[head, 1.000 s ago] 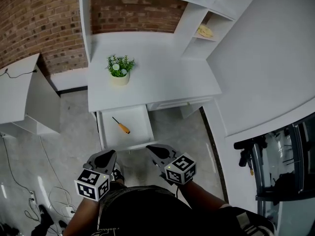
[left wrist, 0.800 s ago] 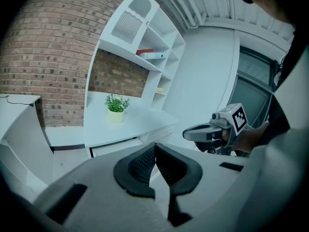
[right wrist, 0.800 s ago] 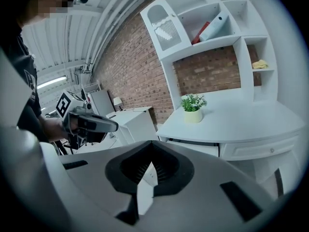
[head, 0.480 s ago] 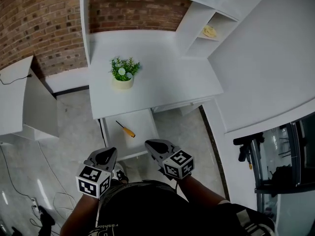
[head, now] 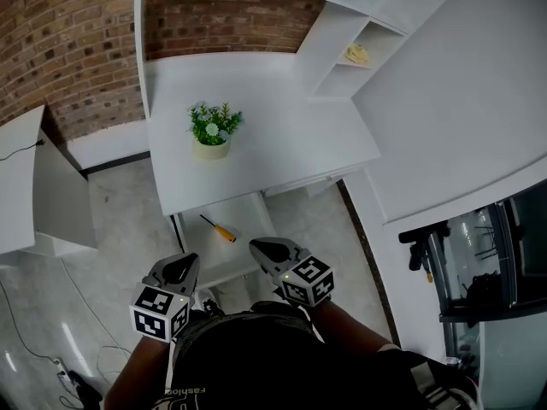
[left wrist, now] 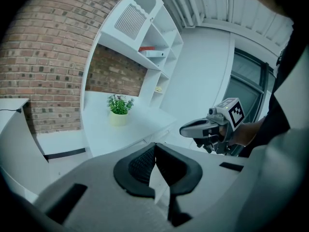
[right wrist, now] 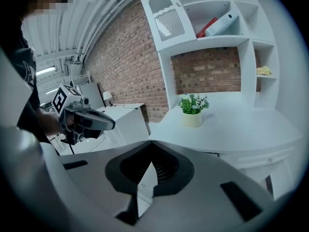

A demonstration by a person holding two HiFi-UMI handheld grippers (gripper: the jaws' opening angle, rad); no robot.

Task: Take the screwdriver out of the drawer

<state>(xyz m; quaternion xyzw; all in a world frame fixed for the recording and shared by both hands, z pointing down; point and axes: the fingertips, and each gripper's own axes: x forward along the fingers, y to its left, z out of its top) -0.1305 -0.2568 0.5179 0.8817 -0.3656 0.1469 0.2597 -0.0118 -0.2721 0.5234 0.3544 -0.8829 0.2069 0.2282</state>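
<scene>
drawer (head: 246,248) pulled out: screwdriver (head: 219,229) lying inside | left claw (head: 182,266) clenched, empty | right claw (head: 263,248) clenched, empty

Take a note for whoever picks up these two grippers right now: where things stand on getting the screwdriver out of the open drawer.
Left hand-held gripper: jaws together, empty, held low near the drawer's front left.
Right hand-held gripper: jaws together, empty, near the drawer's front right corner.
Orange-handled screwdriver: lies flat in the open white drawer under the white desk, handle nearer the drawer front.
Done: drawer is open.
Left: open one gripper, reach in, grip the screwdriver and lift it out.
</scene>
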